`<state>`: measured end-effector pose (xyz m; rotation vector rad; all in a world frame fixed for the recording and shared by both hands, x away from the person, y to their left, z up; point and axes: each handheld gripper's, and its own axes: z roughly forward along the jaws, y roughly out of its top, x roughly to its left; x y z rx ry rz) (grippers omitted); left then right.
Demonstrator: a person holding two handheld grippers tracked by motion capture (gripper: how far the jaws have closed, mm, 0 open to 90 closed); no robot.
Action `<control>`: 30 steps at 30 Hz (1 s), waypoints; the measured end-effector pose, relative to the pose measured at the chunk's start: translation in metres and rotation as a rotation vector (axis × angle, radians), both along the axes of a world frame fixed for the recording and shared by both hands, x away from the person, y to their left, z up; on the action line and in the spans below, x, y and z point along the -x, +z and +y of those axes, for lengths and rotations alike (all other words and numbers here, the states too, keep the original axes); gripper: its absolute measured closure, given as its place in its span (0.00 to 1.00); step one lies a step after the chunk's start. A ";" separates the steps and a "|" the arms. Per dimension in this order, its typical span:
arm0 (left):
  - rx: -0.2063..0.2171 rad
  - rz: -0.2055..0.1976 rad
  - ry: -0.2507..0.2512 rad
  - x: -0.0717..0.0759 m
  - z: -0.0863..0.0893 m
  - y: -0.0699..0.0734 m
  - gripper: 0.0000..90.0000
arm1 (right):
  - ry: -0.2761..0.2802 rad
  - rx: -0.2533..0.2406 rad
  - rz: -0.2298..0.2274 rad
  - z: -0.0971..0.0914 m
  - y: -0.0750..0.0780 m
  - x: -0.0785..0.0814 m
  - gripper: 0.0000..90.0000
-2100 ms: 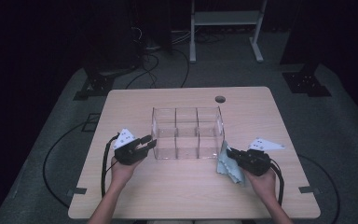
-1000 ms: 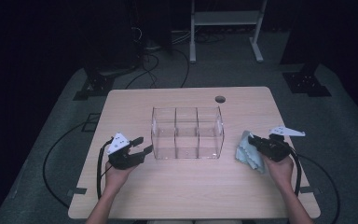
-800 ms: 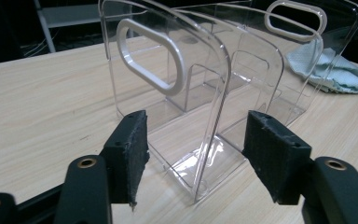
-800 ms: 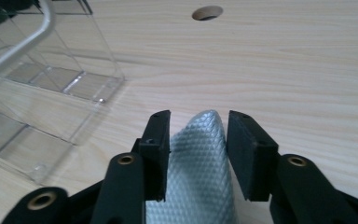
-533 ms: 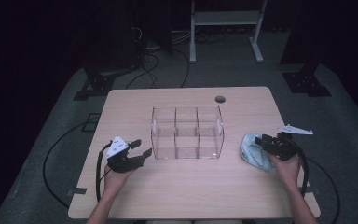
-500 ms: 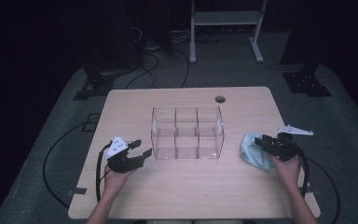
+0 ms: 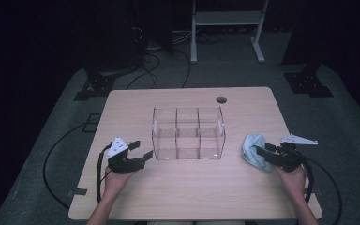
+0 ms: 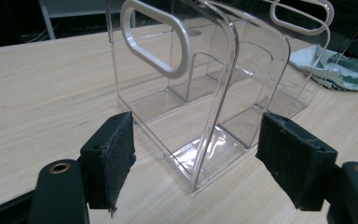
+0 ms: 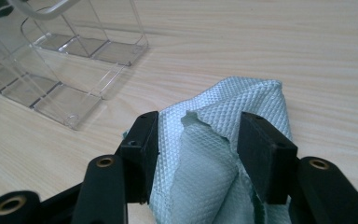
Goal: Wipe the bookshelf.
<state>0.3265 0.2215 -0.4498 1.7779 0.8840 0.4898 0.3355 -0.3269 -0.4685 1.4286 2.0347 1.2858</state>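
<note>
Nearest, on the person's side of the pale wooden bench [image 7: 187, 197], two hands come in from the near edge. The left gripper [image 7: 139, 151] sits left of the middle, its jaws spread and pointing right toward the clear plastic organiser [image 7: 188, 133]; they have just been opening, and nothing is pressed between them. In the left gripper view the organiser's near corner stands in the gap between the two black pads [image 8: 112, 158], clear of both. The right gripper [image 7: 265, 150] lies near the right edge, pointing left at a crumpled light blue cloth [image 7: 255, 150]. Its jaws have also just been opening; in the right gripper view the cloth [image 9: 214, 154] bulges up between them, and the pads look slackened rather than pinching, so the cloth seems let go, resting on the bench.

The organiser stands at the bench's middle, between the two grippers, with three compartments in a row across and an oval handle cut-out [image 8: 156, 39] at each end. It stands between the left gripper and the cloth.

No labels or writing can be read anywhere.

There is bare wood along the near edge and on the far strip, where a small round hole [image 7: 221, 99] sits. Beyond the far edge, cables [image 7: 159, 70] lie on a grey floor with dark stands behind.
</note>
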 end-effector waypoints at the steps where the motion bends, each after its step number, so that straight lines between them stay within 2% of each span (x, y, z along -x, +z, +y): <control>1: -0.001 -0.002 0.001 0.000 0.000 -0.001 0.29 | 0.002 -0.001 0.001 0.001 0.001 0.002 0.53; 6: -0.006 0.008 0.008 0.002 0.001 -0.005 0.27 | 0.023 0.012 0.000 0.005 0.000 0.009 0.51; 19: -0.013 0.025 0.005 0.007 0.001 -0.011 0.23 | 0.061 0.002 0.008 0.011 -0.006 0.028 0.48; 21: -0.003 0.028 0.009 0.008 0.001 -0.012 0.23 | 0.065 0.004 0.004 0.012 -0.006 0.031 0.47; 26: 0.000 0.021 0.007 0.010 0.003 -0.012 0.22 | 0.076 0.009 0.002 0.014 -0.007 0.038 0.45; 30: -0.007 0.020 0.005 0.011 0.003 -0.013 0.21 | 0.078 -0.005 0.000 0.015 -0.008 0.043 0.44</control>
